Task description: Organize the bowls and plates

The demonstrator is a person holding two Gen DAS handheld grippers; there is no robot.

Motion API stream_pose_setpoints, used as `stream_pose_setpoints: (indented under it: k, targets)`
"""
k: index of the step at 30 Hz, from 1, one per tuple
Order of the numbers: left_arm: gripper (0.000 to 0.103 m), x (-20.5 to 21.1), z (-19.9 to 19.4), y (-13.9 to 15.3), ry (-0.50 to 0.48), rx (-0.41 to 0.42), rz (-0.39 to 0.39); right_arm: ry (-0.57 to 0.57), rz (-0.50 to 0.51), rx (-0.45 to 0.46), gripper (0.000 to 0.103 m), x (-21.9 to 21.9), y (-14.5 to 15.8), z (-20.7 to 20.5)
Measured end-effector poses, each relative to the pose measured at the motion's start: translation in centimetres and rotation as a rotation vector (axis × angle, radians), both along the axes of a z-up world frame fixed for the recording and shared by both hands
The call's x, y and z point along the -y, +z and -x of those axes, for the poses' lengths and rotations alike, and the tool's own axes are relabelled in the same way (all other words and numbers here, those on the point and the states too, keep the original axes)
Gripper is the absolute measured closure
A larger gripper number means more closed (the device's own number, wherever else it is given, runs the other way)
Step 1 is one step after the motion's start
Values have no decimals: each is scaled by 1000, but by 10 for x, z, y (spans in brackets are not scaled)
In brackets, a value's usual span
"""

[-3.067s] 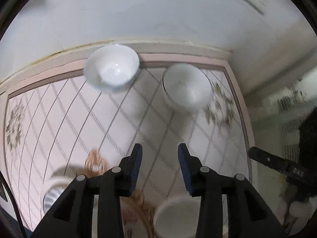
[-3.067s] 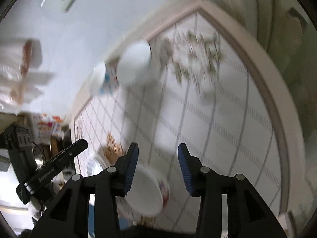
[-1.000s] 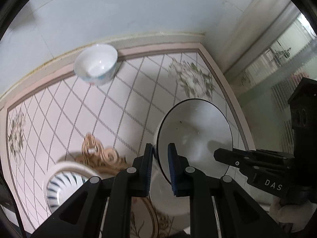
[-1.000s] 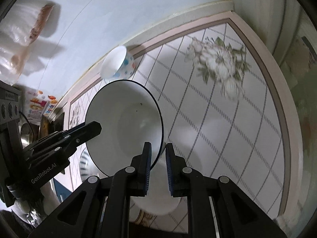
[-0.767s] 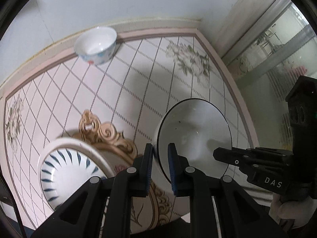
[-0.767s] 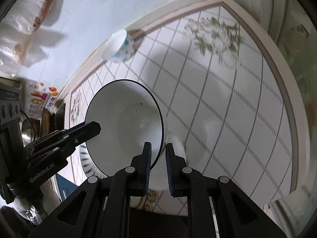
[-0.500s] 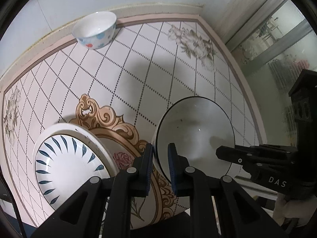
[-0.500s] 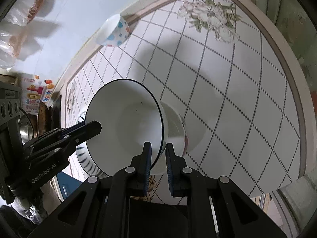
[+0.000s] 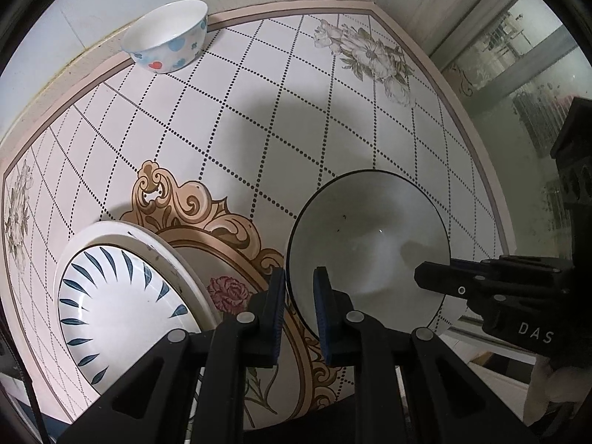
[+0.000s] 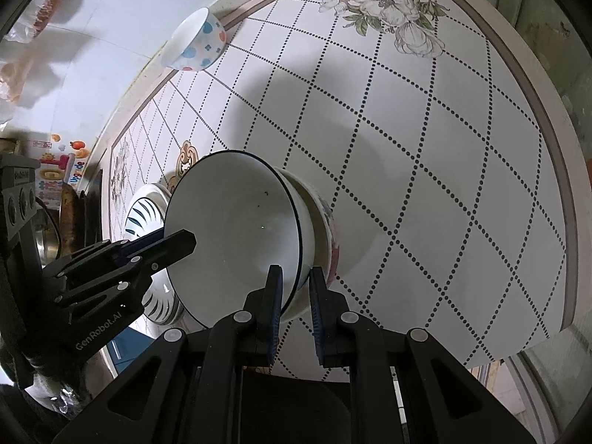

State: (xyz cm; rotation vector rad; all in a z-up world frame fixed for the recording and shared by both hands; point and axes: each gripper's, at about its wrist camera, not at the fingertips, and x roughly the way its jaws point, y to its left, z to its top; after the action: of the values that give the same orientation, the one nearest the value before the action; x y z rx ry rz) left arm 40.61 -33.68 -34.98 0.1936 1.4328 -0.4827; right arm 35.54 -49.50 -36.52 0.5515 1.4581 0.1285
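Note:
Both grippers hold one large white bowl with a thin dark rim [image 9: 370, 244] [image 10: 236, 236] above the near edge of the tiled table. My left gripper [image 9: 299, 296] is shut on its near-left rim. My right gripper [image 10: 296, 288] is shut on its opposite rim, with a flower-patterned bowl nested beneath. A white plate with blue leaf strokes [image 9: 118, 307] [image 10: 144, 214] lies on the table to the left. A small white bowl with blue and red spots [image 9: 166, 37] [image 10: 196, 42] stands at the far edge by the wall.
The table [image 9: 259, 111] [image 10: 425, 148] has a pink border and drops off at the right and near sides. A wall runs along its far side. Clutter and a pan [image 10: 55, 203] sit beyond the left end.
Both grippers have carried the large bowl back toward the near edge of the table. The blue-stroked plate has come further into view. Both grips are unchanged.

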Motion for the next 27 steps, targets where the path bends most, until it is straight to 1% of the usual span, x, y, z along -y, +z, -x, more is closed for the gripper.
stream_pose_setpoints:
  k: [7,9,12,15,18,19,20,21,22,23,24,27]
  targets:
    - [90,1,0,-9,-3,-24,-12,6,13,-17,86,-2,-2,-2]
    - [90,1,1,-9,-7,-22,-14,17,18,-38,84,-2,-4,-3]
    - [90,2,0,-6,-13,-19,-13,7,-5,-60,84,1,-6,-5]
    - [90,-5,-4,5,-3,-12,-4,2,-16,-73,84,8,-1,-7]
    - [89,-20,-17,28,46,3,42,-22,-18,-53,83,22,16,-16]
    - [89,-26,-26,38,69,14,56,-32,-17,-39,82,26,24,-23]
    - [85,-31,-34,44,92,22,66,-41,-16,-18,78,31,33,-31]
    - [76,-39,-50,51,130,29,81,-47,-18,4,72,34,40,-40]
    - [73,-44,-62,54,155,36,89,-48,-22,29,69,35,47,-52]
    - [68,-50,-76,56,187,49,89,-42,-26,60,62,34,54,-69]
    - [68,-57,-95,57,226,64,85,-37,-26,78,56,33,58,-83]
    - [68,-78,-149,49,339,78,85,-8,-33,136,55,19,63,-136]
